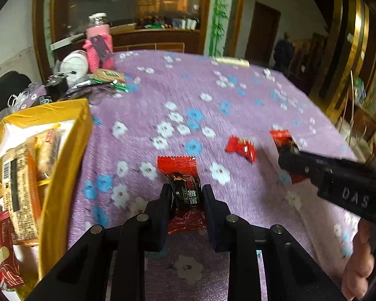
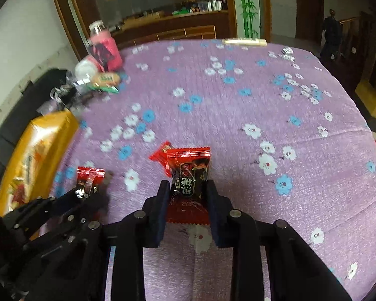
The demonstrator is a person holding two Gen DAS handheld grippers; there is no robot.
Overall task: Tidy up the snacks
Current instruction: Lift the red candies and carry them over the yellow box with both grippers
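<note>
Black left gripper (image 1: 185,195) angled downward, clamping red candy (image 1: 184,188), right gripper (image 2: 188,195) likewise (own candy (image 2: 190,183))

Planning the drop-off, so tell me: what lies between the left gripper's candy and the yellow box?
Only bare flowered cloth separates the held candy from the yellow box, as the left wrist view shows.

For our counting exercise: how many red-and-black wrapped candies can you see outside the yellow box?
3. One candy sits between the left gripper's jaws, one between the right gripper's jaws, and a loose candy lies on the purple cloth. More may be hidden.
</note>
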